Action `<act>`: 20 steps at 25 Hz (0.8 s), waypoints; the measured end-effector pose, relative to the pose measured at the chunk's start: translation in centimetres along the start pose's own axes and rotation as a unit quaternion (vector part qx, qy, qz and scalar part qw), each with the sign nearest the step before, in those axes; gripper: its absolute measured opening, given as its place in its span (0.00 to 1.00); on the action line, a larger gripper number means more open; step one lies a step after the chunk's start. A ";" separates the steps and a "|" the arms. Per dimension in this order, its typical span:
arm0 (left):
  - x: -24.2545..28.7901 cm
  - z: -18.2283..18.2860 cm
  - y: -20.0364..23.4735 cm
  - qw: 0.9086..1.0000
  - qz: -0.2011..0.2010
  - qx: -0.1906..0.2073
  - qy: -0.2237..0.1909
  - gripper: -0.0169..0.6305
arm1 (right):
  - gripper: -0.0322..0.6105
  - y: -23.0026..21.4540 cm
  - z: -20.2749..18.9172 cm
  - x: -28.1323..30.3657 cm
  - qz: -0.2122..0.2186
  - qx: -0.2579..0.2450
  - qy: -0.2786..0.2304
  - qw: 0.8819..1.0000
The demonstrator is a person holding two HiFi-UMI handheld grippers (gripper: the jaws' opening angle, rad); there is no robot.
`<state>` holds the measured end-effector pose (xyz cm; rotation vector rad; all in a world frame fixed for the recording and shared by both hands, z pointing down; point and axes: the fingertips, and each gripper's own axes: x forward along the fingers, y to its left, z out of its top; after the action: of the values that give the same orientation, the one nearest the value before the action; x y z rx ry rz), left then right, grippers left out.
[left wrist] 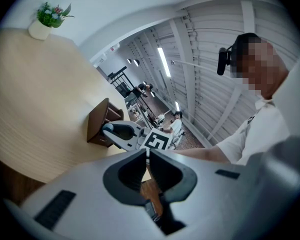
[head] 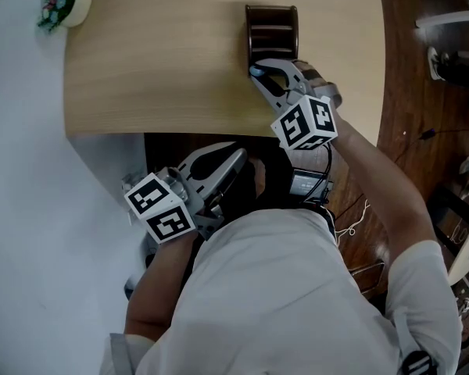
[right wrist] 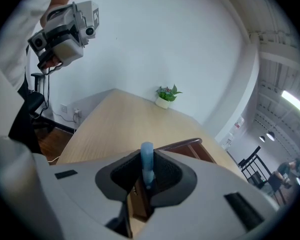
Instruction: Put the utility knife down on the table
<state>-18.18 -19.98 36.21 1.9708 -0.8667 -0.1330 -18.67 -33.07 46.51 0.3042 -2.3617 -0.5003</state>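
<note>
Head view: right gripper (head: 256, 73) seemingly nose-down

The utility knife (right wrist: 147, 164) is a slim, pale-blue thing with a rounded end, and that end is about all you can see of it. It's pinched between the fingers (right wrist: 167, 176) of the right gripper (head: 259, 73), standing on edge and poking out past the tips. It sits over the light wood surface (right wrist: 115, 119), right beside a dark brown wooden rack (right wrist: 190, 149). Can't tell if it touches the surface.
</note>
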 end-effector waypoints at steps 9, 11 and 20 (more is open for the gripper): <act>0.1 0.0 0.1 1.000 -0.003 -0.006 0.000 0.03 | 0.16 0.5 -1.4 -0.1 0.011 0.015 0.018 1.000; 0.1 0.1 0.2 1.000 -0.005 -0.006 0.001 0.03 | 0.16 0.5 -1.4 -0.1 0.011 0.018 0.018 1.000; 0.4 0.5 0.2 1.000 -0.011 -0.007 0.004 0.03 | 0.23 0.6 -1.5 -0.3 0.008 0.023 0.020 1.000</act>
<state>-18.19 -20.62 36.16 1.9676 -0.8357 -0.1428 -17.47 -32.86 47.64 0.3131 -2.3386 -0.4284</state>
